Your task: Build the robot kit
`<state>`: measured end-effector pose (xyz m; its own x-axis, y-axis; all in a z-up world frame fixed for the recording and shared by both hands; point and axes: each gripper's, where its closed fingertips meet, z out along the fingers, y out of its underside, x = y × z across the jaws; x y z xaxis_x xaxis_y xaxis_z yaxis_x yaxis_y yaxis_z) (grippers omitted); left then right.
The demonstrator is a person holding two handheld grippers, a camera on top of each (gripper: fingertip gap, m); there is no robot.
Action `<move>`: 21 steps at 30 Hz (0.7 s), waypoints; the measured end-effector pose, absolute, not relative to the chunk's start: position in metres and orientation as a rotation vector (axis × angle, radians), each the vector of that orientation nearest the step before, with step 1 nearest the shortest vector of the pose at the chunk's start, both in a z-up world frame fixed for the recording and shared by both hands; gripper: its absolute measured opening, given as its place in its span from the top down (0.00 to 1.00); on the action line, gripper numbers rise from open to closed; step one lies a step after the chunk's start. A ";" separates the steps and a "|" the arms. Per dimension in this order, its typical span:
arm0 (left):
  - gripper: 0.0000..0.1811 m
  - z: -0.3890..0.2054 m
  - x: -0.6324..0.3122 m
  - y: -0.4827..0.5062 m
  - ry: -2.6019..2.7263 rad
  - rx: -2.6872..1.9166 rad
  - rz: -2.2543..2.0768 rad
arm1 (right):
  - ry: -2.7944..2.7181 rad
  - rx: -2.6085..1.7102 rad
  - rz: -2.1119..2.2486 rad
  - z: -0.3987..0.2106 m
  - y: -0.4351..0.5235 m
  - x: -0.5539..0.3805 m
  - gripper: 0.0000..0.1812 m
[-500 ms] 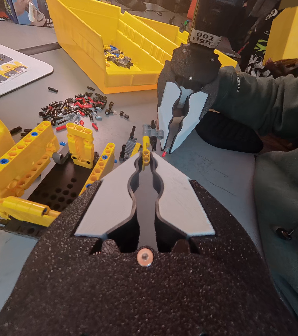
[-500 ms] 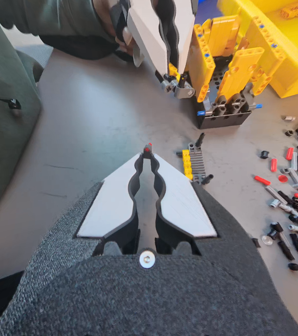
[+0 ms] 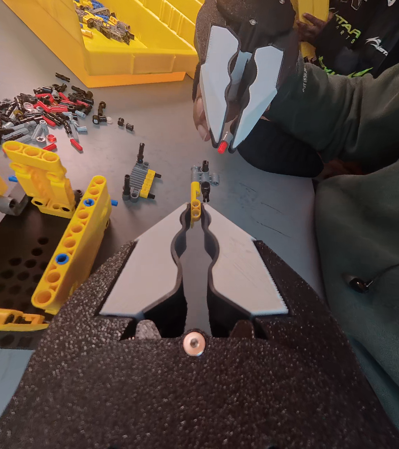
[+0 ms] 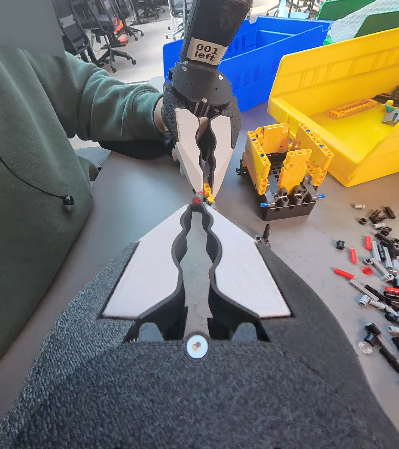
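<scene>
Grippers meeting over grey counter

We log the left hand-held gripper [image 3: 196, 209] clamped on a small yellow beam [image 3: 195, 201] that carries a grey connector [image 3: 202, 173] with black pins. We see the right hand-held gripper [image 4: 196, 206] pinching a grey sleeve with a red axle [image 4: 196, 200], held just beside the beam above the counter [image 3: 254, 194]. Loose pins [image 3: 35, 114] lie near a yellow bin [image 3: 132, 48]; a yellow-and-black assembly [image 4: 288, 170] stands to one side.
</scene>
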<state>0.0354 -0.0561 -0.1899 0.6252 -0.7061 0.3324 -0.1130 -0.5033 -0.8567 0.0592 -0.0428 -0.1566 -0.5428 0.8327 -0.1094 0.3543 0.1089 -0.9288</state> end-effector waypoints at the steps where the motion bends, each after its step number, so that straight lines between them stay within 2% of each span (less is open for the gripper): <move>1: 0.97 -0.190 0.037 -0.057 0.656 -1.980 -0.863 | -1.943 -1.154 1.430 -0.157 -0.044 0.059 0.96; 7: 0.97 -0.185 0.040 -0.058 0.665 -1.951 -0.864 | -1.989 -1.172 1.390 -0.169 -0.047 0.061 0.96; 21: 0.97 -0.159 0.043 -0.063 0.629 -1.806 -1.012 | -1.900 -1.134 1.630 -0.145 -0.057 0.067 0.96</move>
<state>0.0430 -0.0626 -0.1586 0.5273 -0.7659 0.3679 0.0099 -0.4274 -0.9040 0.0667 -0.0570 -0.1453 -0.5960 0.7761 -0.2059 0.3216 -0.0042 -0.9469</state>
